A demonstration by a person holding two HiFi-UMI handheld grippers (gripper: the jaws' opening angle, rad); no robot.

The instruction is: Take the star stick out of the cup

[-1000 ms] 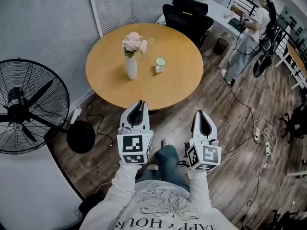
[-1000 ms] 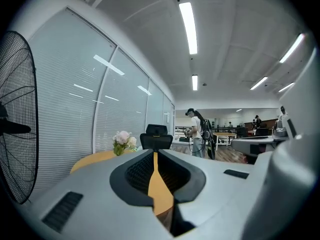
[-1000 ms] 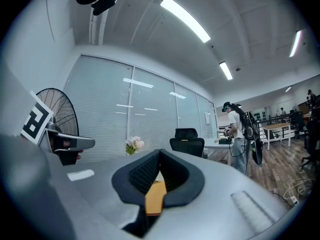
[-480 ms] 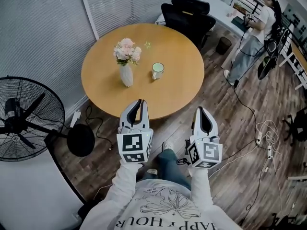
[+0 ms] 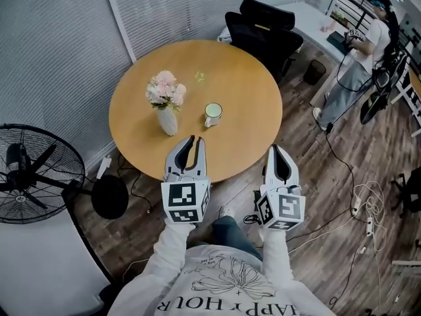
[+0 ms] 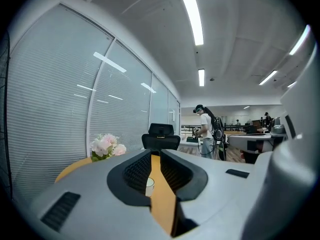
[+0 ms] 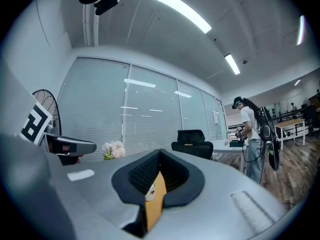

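A white cup stands near the middle of the round wooden table. The left gripper view catches that cup between the jaws, and the right gripper view shows it with a dark star mark. No stick shows in it. A small pale green thing lies further back on the table; I cannot tell what it is. My left gripper hovers at the table's near edge, its jaws opening with nothing between them. My right gripper stays shut and empty, just off the edge.
A white vase of pink flowers stands left of the cup. A black office chair is behind the table. A standing fan and a black round base are at the left. A person works at the far right, and cables lie on the floor.
The table has come nearer, so both grippers now reach its near edge. The left gripper's jaws have parted a little. The right gripper's jaws look the same.
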